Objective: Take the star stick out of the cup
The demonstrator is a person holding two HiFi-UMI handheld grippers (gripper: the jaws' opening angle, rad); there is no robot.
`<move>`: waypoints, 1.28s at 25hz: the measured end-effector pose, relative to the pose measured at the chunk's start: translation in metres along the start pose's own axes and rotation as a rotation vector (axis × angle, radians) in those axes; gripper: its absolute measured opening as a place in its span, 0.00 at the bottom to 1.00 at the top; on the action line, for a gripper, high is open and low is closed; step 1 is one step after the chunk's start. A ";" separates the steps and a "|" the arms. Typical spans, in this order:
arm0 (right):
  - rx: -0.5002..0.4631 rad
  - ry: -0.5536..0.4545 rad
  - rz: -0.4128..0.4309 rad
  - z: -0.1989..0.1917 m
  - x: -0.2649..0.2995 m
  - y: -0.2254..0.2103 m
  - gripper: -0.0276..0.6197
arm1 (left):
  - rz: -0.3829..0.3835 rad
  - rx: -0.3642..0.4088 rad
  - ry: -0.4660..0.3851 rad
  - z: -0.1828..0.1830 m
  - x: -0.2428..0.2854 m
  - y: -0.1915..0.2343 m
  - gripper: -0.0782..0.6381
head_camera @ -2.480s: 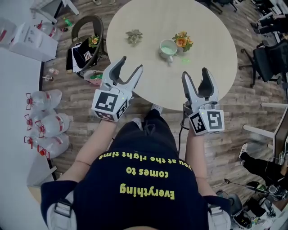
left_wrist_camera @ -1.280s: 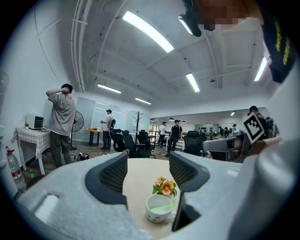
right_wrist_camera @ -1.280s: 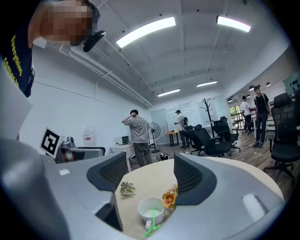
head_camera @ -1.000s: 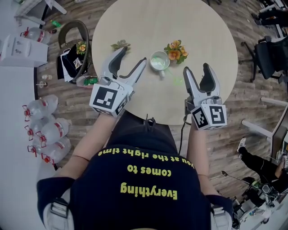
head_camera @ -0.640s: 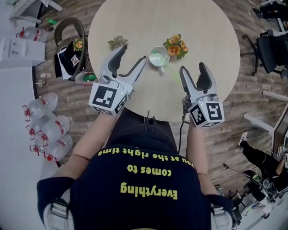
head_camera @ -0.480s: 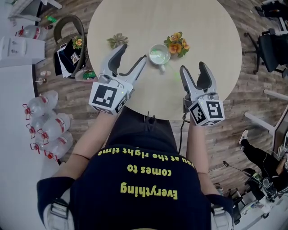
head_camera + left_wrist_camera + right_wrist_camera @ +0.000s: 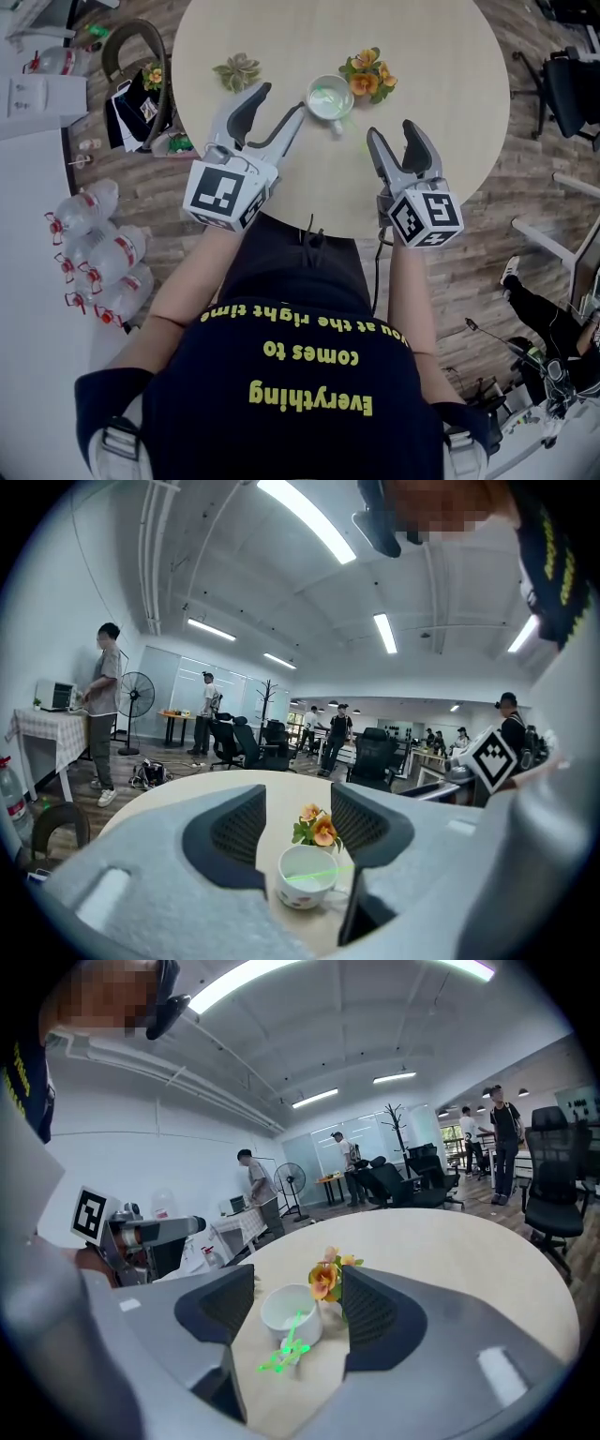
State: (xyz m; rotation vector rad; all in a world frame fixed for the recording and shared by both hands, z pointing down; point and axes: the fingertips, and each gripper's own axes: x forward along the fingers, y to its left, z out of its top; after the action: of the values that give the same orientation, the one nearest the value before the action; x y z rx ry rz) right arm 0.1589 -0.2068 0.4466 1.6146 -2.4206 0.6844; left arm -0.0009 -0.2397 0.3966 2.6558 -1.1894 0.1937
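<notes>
A white cup stands on the round table, with a thin green star stick leaning in it. In the right gripper view the star stick leans over the rim of the cup, its star end outside. My left gripper is just left of the cup, its jaws closing with nothing between the pads. The cup lies ahead of the left gripper. My right gripper hovers open to the cup's near right, and the right gripper holds nothing.
Orange flowers sit right behind the cup, and a small succulent lies to its left. Beside the table on the left are a chair with a bag and water bottles. Office chairs stand at the right.
Both grippers have edged forward over the table toward the cup. The left jaws look slightly narrower than before.
</notes>
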 end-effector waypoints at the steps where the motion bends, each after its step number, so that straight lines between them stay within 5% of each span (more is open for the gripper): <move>1: 0.005 0.014 0.000 -0.005 0.001 0.000 0.51 | -0.004 0.000 0.003 -0.001 0.001 -0.001 0.41; 14: 0.032 0.116 0.016 -0.045 0.007 0.006 0.46 | -0.043 -0.004 0.044 -0.016 0.003 -0.009 0.18; 32: 0.036 0.168 0.011 -0.064 0.005 0.006 0.29 | -0.057 0.007 0.091 -0.029 0.000 -0.013 0.11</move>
State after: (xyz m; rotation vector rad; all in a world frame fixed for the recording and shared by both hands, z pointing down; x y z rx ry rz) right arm 0.1431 -0.1802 0.5037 1.4921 -2.3117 0.8350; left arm 0.0080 -0.2234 0.4221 2.6522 -1.0860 0.3052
